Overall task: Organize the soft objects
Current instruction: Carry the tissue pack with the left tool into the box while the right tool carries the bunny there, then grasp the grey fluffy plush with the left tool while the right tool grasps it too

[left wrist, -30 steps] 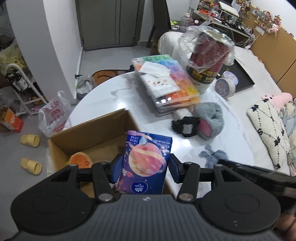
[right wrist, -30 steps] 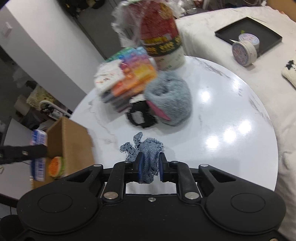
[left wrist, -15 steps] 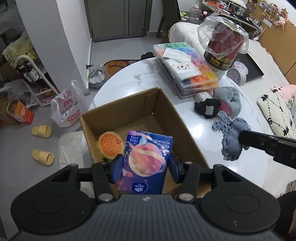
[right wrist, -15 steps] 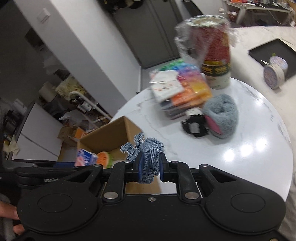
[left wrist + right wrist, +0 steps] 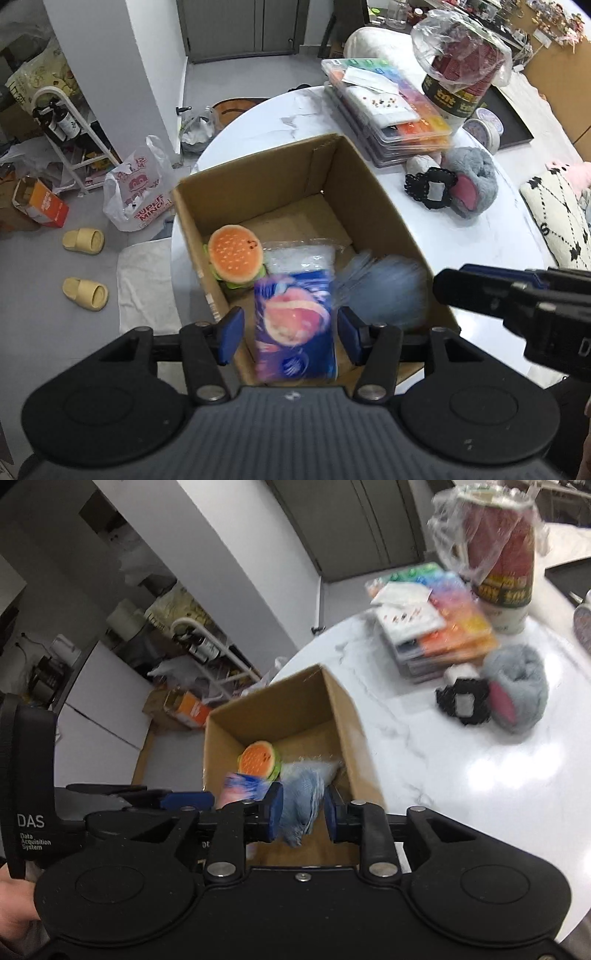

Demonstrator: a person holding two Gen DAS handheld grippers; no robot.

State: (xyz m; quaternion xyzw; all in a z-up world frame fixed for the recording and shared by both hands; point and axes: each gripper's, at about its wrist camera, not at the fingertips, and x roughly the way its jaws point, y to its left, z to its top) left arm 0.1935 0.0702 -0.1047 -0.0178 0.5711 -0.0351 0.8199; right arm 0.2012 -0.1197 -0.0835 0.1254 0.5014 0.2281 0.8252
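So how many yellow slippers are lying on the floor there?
2. One yellow slipper lies near the white shopping bag; the other yellow slipper lies closer to the camera, beside the white towel. More may be hidden under the table.

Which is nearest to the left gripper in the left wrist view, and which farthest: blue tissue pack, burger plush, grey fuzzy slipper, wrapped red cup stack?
1. Blue tissue pack, between the opening left gripper pads.
2. Orange burger plush, left inside the cardboard box.
3. Grey fuzzy slipper, on the table, right.
4. Plastic-wrapped red cup stack, far right.
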